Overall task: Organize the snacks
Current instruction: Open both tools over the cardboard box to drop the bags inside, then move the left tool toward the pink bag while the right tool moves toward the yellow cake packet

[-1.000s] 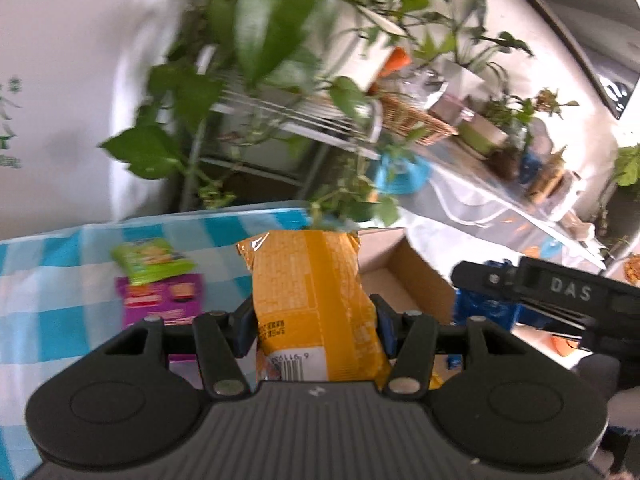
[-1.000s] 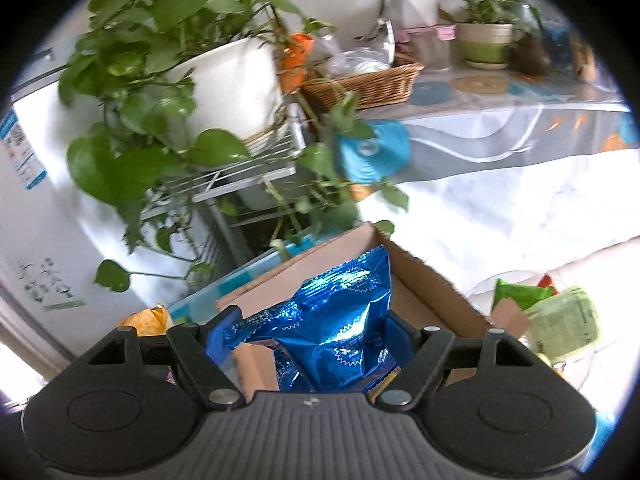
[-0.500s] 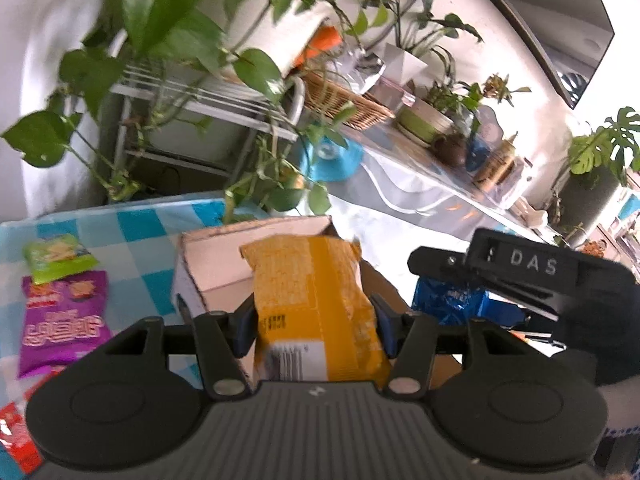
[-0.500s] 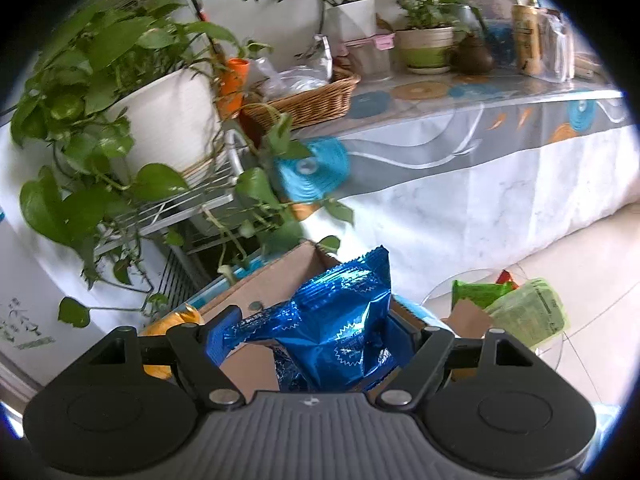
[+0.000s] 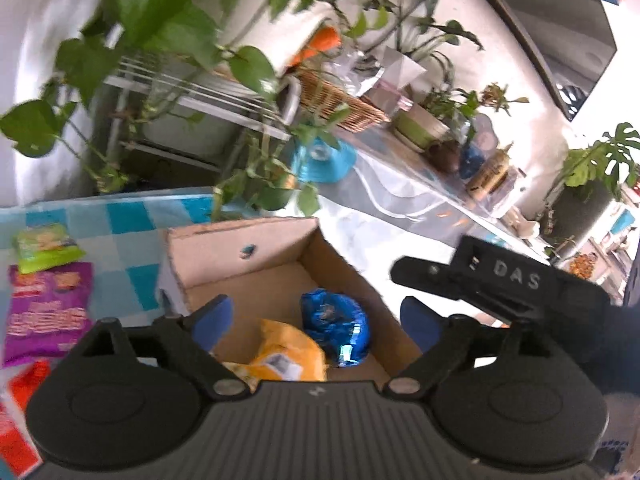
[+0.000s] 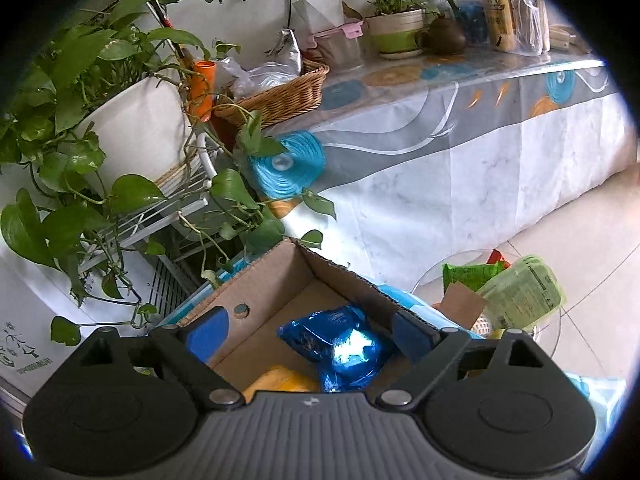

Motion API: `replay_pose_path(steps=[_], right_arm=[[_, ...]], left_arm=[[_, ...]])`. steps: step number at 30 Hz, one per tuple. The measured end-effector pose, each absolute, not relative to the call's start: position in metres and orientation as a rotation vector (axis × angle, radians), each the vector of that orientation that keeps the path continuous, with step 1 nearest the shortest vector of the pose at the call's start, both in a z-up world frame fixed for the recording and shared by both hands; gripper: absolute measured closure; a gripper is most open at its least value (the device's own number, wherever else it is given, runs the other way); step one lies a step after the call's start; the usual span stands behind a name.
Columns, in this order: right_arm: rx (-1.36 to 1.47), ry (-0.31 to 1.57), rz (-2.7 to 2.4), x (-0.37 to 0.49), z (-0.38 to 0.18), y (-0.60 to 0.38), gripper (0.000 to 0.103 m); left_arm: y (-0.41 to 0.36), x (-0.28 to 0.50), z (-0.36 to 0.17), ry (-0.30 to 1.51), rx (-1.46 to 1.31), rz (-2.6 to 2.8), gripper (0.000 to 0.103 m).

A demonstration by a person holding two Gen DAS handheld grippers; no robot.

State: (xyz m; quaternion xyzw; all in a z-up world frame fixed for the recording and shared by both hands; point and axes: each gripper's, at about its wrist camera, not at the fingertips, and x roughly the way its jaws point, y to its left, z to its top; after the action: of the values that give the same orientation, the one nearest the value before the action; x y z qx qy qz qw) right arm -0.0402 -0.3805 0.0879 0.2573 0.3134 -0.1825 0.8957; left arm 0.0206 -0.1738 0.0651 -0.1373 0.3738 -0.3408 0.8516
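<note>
An open cardboard box (image 5: 240, 248) (image 6: 272, 280) stands on the blue checked tablecloth. Inside it lie a yellow snack bag (image 5: 286, 354) (image 6: 280, 380) and a blue foil snack bag (image 5: 336, 326) (image 6: 344, 344). My left gripper (image 5: 316, 318) hangs over the box, its jaws opening, the pads apart from the yellow bag below them. My right gripper (image 6: 310, 334) is also over the box, jaws opening, with the blue bag lying loose beneath. The right gripper's black body (image 5: 500, 280) shows in the left wrist view. A purple bag (image 5: 46, 312) and a green bag (image 5: 44, 242) lie left of the box.
Red packets (image 5: 24, 384) lie at the table's near left. Trailing pothos plants (image 6: 80, 128) on a white wire rack hang just behind the box. A side table with a wicker basket (image 6: 280, 96) and pots stands beyond. A glass stool with green packets (image 6: 516, 292) sits at right.
Both grippers have opened and let go of their bags. The yellow bag and the blue bag now lie in the box. The left gripper came over the box from the left.
</note>
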Motion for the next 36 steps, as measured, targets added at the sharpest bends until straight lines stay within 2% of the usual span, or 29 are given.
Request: replay_pose_path(steps=[20, 25, 36], right_arm=[[0.444, 0.705, -0.126, -0.042, 0.085, -0.34, 0.01], [0.395, 0.704, -0.031, -0.052, 0.088, -0.32, 0.01], [0.442, 0.723, 0.047, -0.091, 0.087, -0.309, 0.01]], left_arm=[[-0.062, 0.023, 0.097, 0.799, -0.251, -0.413, 0.009], [-0.041, 0.006, 0.083, 0.838, -0.267, -0.406, 0.009], [-0.049, -0.066, 0.031, 0.912, -0.091, -0.561, 0.009]])
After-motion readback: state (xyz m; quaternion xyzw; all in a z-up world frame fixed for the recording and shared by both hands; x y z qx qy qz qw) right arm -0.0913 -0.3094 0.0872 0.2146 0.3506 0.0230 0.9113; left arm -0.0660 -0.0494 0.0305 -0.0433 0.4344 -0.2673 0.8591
